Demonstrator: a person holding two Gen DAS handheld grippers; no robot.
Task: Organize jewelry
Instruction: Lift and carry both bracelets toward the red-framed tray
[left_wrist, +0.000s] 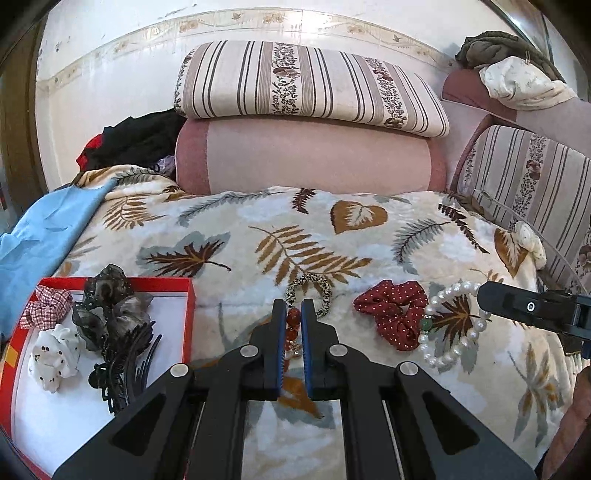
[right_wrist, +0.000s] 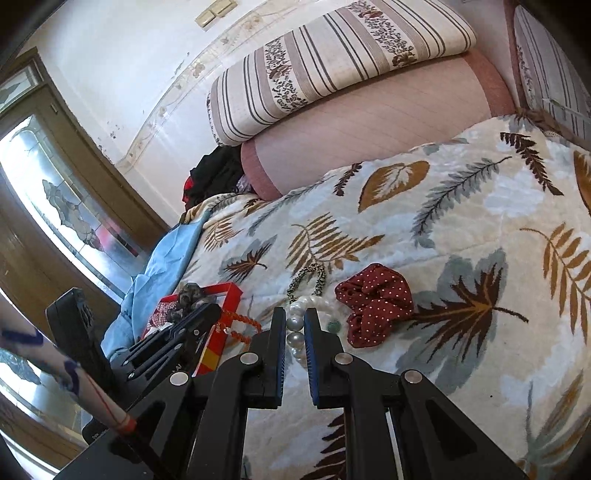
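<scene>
My left gripper is shut on a red-orange bead bracelet just above the leaf-print blanket, right of the red-rimmed tray. The bracelet also shows in the right wrist view. My right gripper is shut on a white pearl bracelet; in the left wrist view this bracelet lies on the blanket with the right gripper's finger at its far right. A dark red dotted scrunchie lies between the two bracelets. A leopard-print hair tie lies just beyond my left gripper.
The tray holds a checked scrunchie, a white spotted scrunchie, a grey organza bow and a black claw clip. A blue cloth lies at the left. Cushions stand behind. A small cream scrunchie lies at the right.
</scene>
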